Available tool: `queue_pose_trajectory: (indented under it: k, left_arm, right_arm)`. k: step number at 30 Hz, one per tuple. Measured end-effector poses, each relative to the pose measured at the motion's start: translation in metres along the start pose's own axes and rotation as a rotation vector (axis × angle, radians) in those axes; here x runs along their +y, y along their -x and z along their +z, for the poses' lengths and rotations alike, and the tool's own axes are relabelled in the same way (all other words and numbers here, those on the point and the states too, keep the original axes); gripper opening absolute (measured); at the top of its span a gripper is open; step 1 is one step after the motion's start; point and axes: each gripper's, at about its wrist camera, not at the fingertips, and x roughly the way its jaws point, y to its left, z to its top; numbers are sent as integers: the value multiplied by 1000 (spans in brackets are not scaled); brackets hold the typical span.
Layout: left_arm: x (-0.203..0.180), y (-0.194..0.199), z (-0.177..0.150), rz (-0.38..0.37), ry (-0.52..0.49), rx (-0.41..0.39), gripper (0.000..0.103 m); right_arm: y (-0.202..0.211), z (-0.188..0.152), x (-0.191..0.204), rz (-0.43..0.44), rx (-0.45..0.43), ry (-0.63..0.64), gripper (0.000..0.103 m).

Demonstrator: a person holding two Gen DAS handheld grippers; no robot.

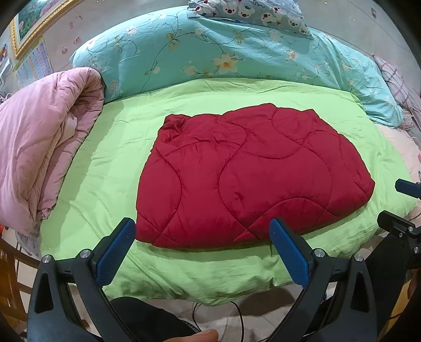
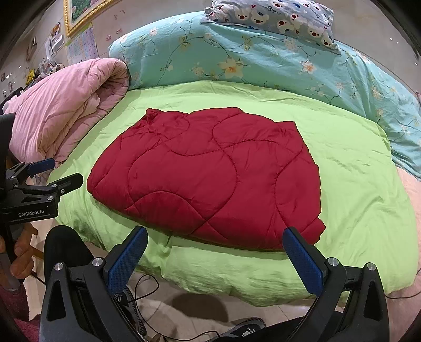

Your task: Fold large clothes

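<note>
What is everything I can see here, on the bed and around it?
Quilted garment: one, red, folded flat on the middle of the sheet.
Sheet: one, lime green, covering the bed.
Duvet: one, turquoise with flowers, bunched along the far side.
Pillow: one, grey with bear faces, on top of the duvet.
Quilt: one, pink, rolled at the left.
Framed picture: one, gold frame, on the wall.
Left gripper: black with blue pads, open, near the garment's front edge.
Right gripper: same, open.

Both wrist cameras face bed from foot edge, near; views overlap.
</note>
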Motion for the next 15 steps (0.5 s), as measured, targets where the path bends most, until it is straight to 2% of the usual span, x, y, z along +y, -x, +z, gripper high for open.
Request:
queue_pose_trajectory:
  k: [15]
  left_arm:
    - [-1, 0, 0, -5, -1, -2, 102]
  right_arm:
    - [4, 0, 0, -6, -6, -2, 103]
